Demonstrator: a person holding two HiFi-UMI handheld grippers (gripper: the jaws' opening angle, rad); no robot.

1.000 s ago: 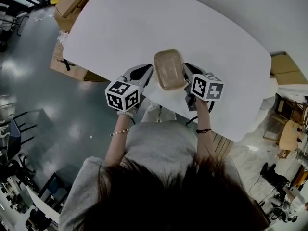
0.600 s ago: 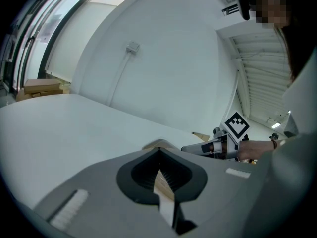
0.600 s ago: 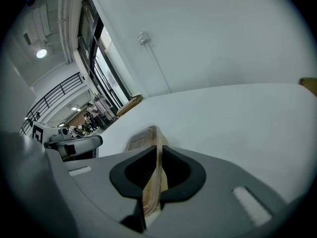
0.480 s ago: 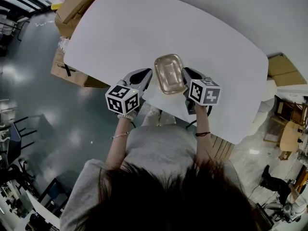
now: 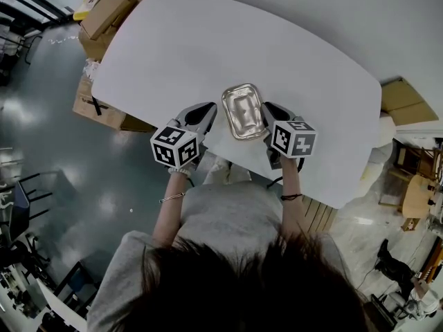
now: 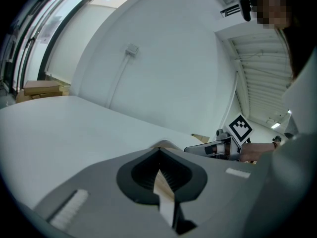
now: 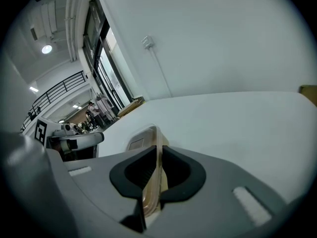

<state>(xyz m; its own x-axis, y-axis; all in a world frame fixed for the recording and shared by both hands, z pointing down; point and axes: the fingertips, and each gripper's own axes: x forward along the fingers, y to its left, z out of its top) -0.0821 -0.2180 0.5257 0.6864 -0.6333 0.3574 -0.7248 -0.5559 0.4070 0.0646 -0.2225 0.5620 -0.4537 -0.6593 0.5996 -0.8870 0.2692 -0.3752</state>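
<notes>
Head view puts the clear plastic container [image 5: 241,111] dead centre, over the near edge of the white desk [image 5: 173,40]; whether it rests there I cannot tell. The left gripper [image 5: 210,111] sits at its 9 o'clock and the right gripper [image 5: 266,111] at its 3 o'clock. In the left gripper view, the fingers [image 6: 138,180] are pinched tight on the thin rim. In the right gripper view, the fingers [image 7: 181,175] are clamped on the opposite rim, which stands edge-on between them. Cardboard boxes [image 5: 104,9] sit off the desk at 10 o'clock.
</notes>
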